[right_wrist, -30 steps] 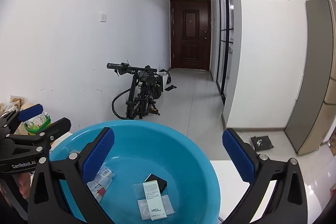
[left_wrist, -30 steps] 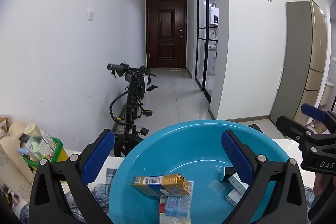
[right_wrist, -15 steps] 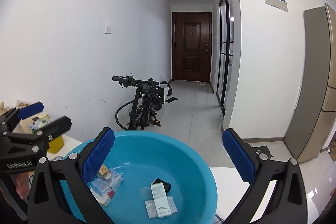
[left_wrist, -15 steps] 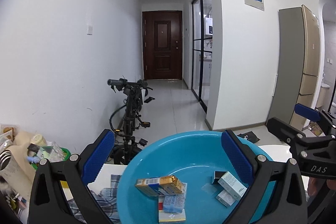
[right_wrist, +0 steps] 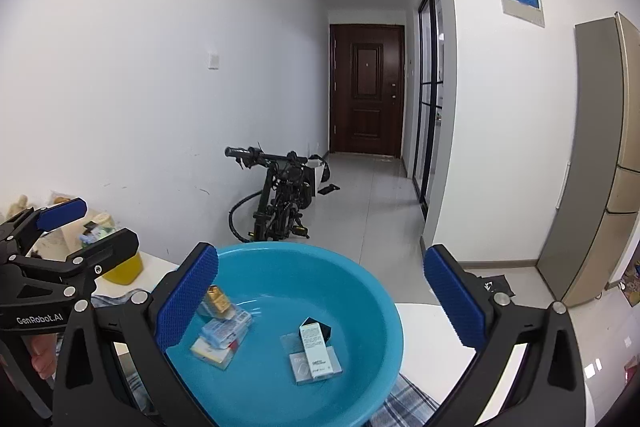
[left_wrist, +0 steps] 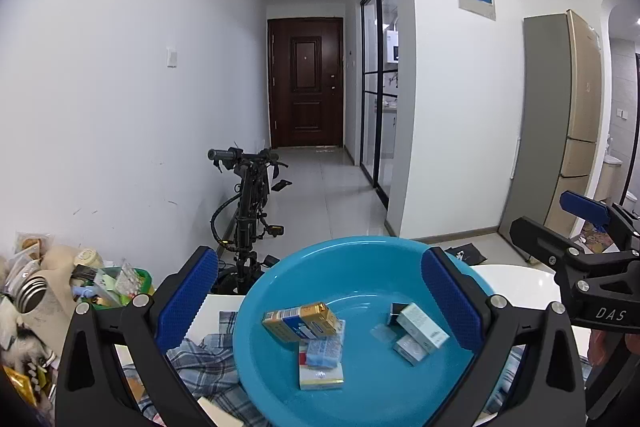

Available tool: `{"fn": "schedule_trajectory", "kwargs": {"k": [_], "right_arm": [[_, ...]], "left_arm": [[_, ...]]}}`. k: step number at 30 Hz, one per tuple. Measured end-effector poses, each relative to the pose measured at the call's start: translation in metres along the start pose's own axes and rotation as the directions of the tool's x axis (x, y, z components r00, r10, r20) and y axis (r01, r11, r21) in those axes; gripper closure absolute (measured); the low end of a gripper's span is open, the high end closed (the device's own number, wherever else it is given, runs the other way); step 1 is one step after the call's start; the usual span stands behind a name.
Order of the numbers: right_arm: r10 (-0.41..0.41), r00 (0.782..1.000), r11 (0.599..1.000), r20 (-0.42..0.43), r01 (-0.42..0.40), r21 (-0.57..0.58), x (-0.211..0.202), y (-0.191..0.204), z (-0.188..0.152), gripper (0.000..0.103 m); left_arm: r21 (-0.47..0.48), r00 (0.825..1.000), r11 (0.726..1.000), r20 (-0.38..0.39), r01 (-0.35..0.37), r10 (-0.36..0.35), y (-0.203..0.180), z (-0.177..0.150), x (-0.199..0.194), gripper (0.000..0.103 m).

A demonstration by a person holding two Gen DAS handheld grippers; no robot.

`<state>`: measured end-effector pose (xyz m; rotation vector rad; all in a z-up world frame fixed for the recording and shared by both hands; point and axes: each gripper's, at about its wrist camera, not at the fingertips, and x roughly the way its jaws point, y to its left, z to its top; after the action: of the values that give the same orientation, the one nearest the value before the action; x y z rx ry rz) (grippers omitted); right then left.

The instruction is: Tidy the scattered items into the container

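Basin (left_wrist: 360, 379) — round, glossy blue, perhaps plastic — with flat cardboard boxes (left_wrist: 298, 321); both hand-held grippers (left_wrist: 320, 297) (right_wrist: 320, 297) spread wide, empty.

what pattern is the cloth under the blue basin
Blue and white plaid cloth, lying under the blue basin. It shows best in the left wrist view.
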<state>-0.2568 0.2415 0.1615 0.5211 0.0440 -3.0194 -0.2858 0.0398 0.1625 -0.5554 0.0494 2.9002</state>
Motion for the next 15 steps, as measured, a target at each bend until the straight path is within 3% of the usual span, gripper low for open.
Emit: {"fn": "schedule_trajectory", "kwargs": {"k": [15], "right_arm": [[-0.014,0.999,0.999,0.051,0.016,-0.035,-0.095,0.016,0.008,0.001]], "left_arm": [[0.002,0.997,1.0,0.072,0.026,-0.026,-0.005,0.011,-0.118,0.0]]}}
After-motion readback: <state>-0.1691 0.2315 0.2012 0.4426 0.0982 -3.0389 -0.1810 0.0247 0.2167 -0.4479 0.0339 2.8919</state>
